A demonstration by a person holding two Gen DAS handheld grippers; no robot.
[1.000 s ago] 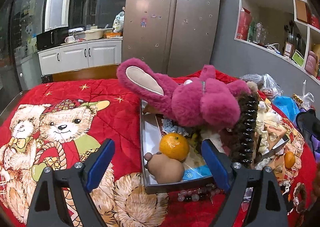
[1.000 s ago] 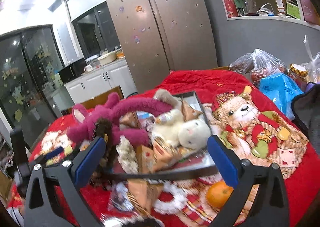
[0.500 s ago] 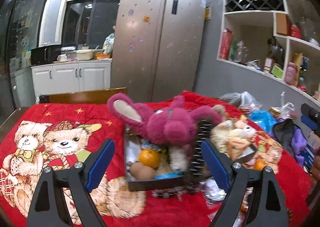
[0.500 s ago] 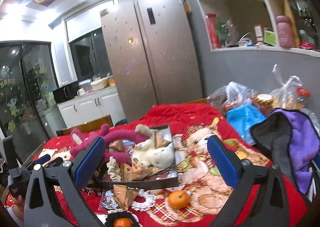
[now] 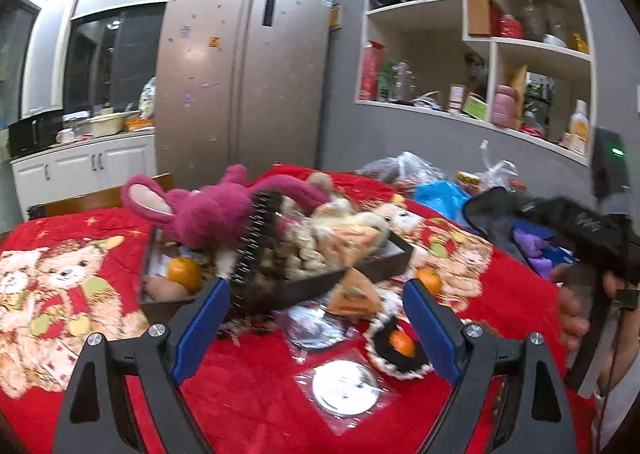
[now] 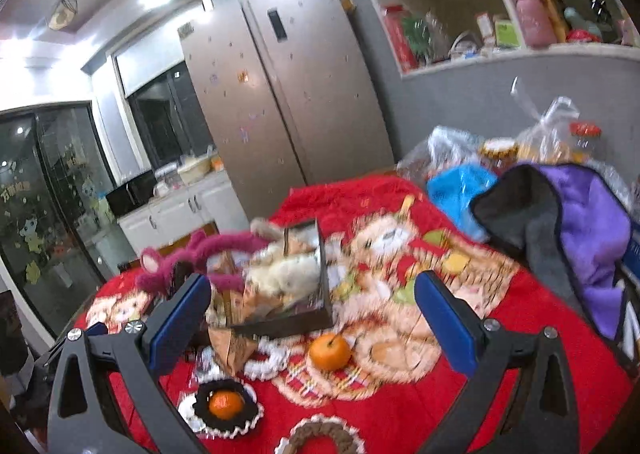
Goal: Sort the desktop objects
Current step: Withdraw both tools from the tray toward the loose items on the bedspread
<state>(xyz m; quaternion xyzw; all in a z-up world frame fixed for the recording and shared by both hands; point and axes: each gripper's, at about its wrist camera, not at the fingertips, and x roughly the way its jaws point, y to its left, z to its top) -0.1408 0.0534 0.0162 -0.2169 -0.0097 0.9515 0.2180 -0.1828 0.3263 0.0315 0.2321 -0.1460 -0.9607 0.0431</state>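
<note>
Worktop (image 5: 260, 406): covered by a red blanket printed with teddy bears.

Left gripper (image 5: 316, 318): blue-padded fingers (image 5: 200, 318) wide apart, nothing between them, held above the near part of the worktop.

Right gripper (image 6: 312, 318): blue-padded fingers (image 6: 444, 322) likewise wide apart and empty, above the blanket.

Dark tray (image 5: 384, 266): middle of the worktop, heaped full. On top lies a magenta plush rabbit (image 5: 208, 213), ear toward the left; beside it a cream plush toy (image 6: 284, 274), a black bristled brush (image 5: 256, 250) standing on edge, and one orange (image 5: 184, 274) in the left end of the tray.

Loose items in front of the tray: a tan triangular packet (image 5: 354, 294) touching the tray's front wall; an orange (image 6: 330, 350) alone on the blanket; a second orange (image 6: 226, 404) sitting in a black crocheted coaster with white edging (image 6: 248, 426); a round silver disc in a clear sleeve (image 5: 344, 386); a brown ring coaster with white trim (image 6: 320, 438) at the near edge.

Far right of the worktop: a purple and grey cloth (image 6: 580, 230), a blue plastic bag (image 6: 460, 185), clear bags and jars.
</note>
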